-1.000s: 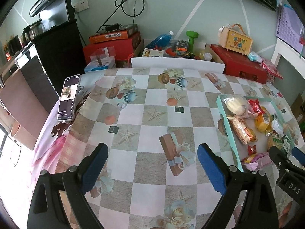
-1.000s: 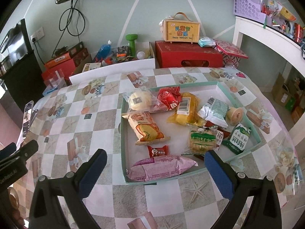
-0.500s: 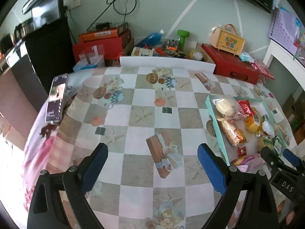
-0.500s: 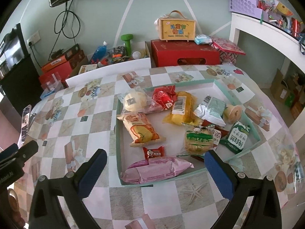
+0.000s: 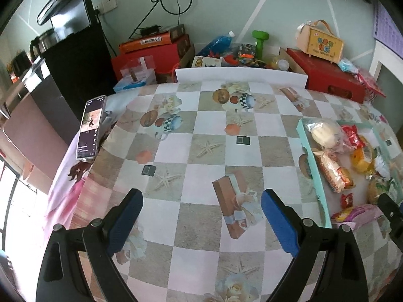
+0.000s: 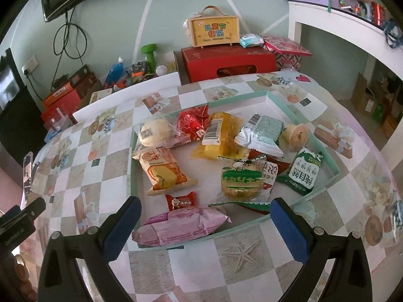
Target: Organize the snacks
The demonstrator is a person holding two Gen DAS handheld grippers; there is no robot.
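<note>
A shallow teal tray [image 6: 133, 176] on the checked tablecloth holds several wrapped snacks. A pink packet [image 6: 181, 225] lies at its near edge, a small red candy [image 6: 180, 200] just behind it. Further back are an orange bread packet [image 6: 163, 171], a white bun [image 6: 155, 130], a yellow packet [image 6: 219, 138] and a green milk-tablet packet [image 6: 303, 173]. My right gripper [image 6: 205, 206] hovers open above the pink packet, holding nothing. My left gripper [image 5: 200, 201] is open over bare tablecloth, left of the tray [image 5: 314, 171].
A phone [image 5: 90, 128] lies at the table's left edge. Red boxes [image 6: 226, 60], a yellow case [image 6: 214, 29] and clutter line the back behind a white board [image 5: 239, 74]. A white shelf [image 6: 340, 25] stands at the right, a black cabinet [image 5: 75, 58] at the left.
Both views shifted a little; the tray now looks nearer in the right wrist view. Both grippers stayed open and no snack has moved.
</note>
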